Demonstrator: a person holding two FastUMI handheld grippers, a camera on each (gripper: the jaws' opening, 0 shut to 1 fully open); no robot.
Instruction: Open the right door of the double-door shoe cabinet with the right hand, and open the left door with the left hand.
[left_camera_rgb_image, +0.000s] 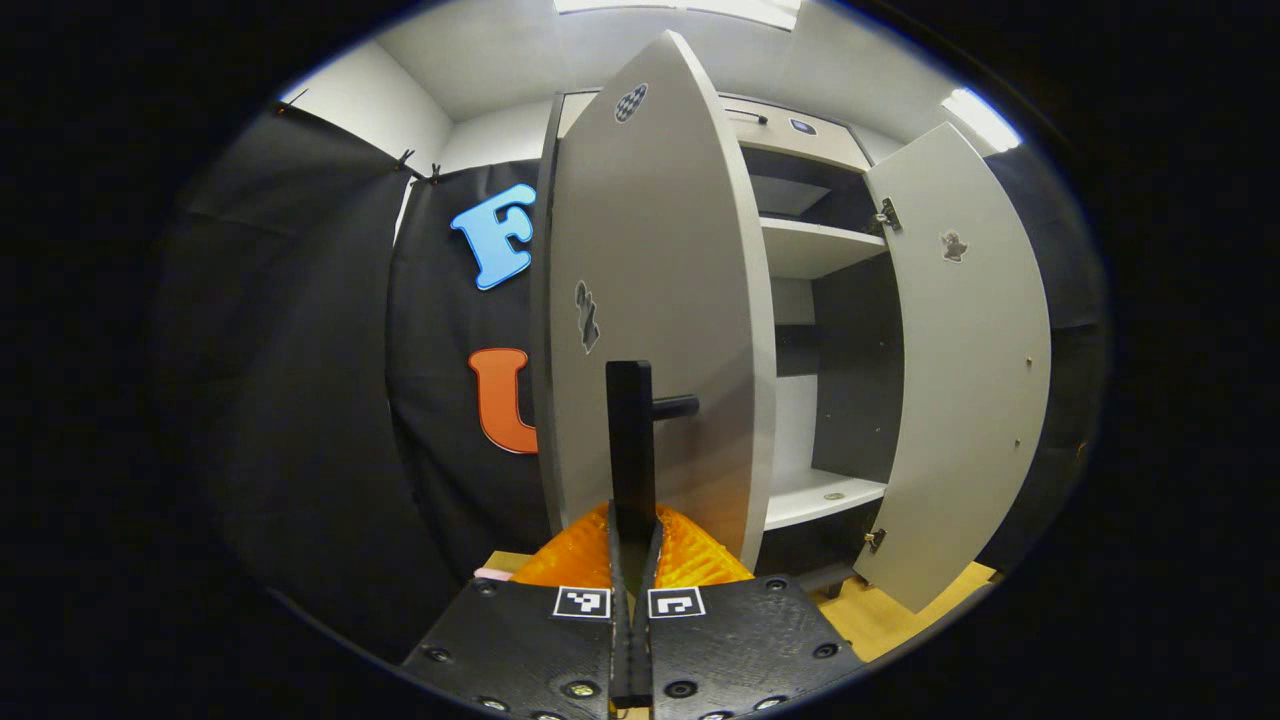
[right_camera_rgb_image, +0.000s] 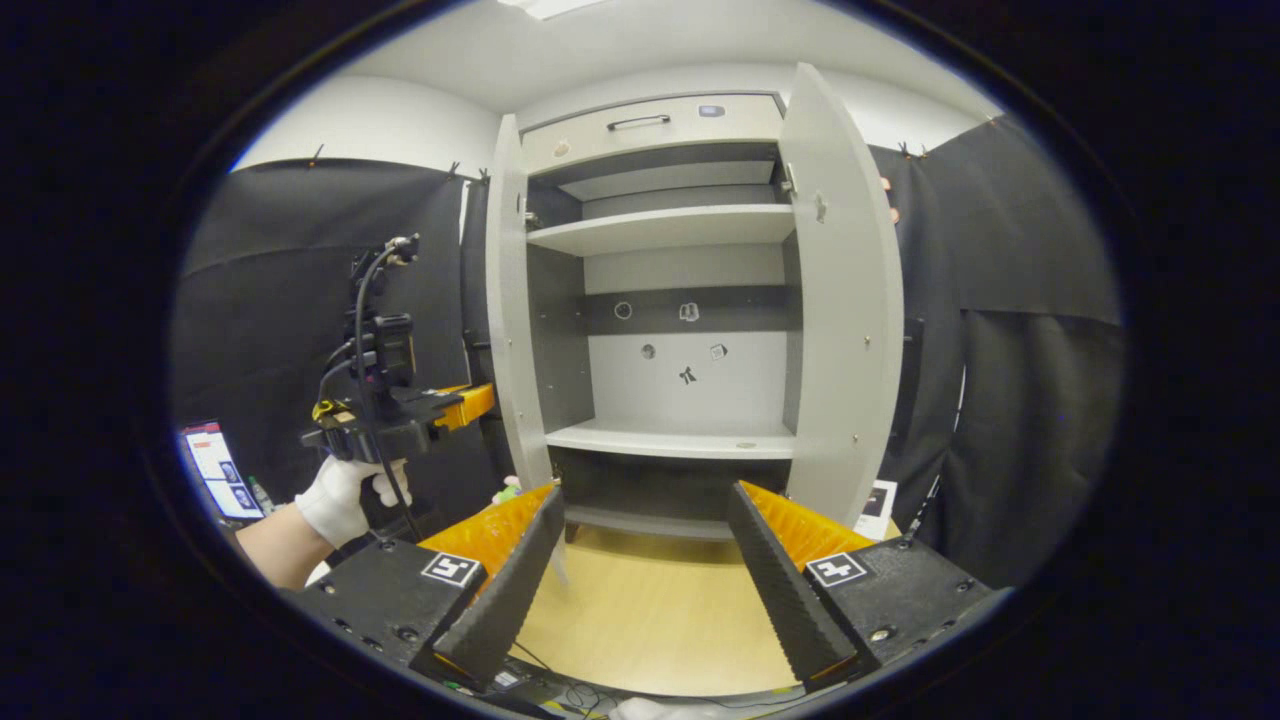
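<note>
Left gripper (left_camera_rgb_image: 632, 560) was clamped on the left door's handle (left_camera_rgb_image: 630, 440), left door (left_camera_rgb_image: 650, 320) swung out. Right gripper (right_camera_rgb_image: 645, 570) stood wide, empty; right door (right_camera_rgb_image: 845, 300) open. Risk judged: pulling further could strain hinges or twist the handle from the grip.

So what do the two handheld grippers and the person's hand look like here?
Each gripper has a black plate body with square black-and-white markers and ribbed finger backs. The left gripper carries a black camera mount with looping black cables. The hand holding it wears a white glove.
</note>
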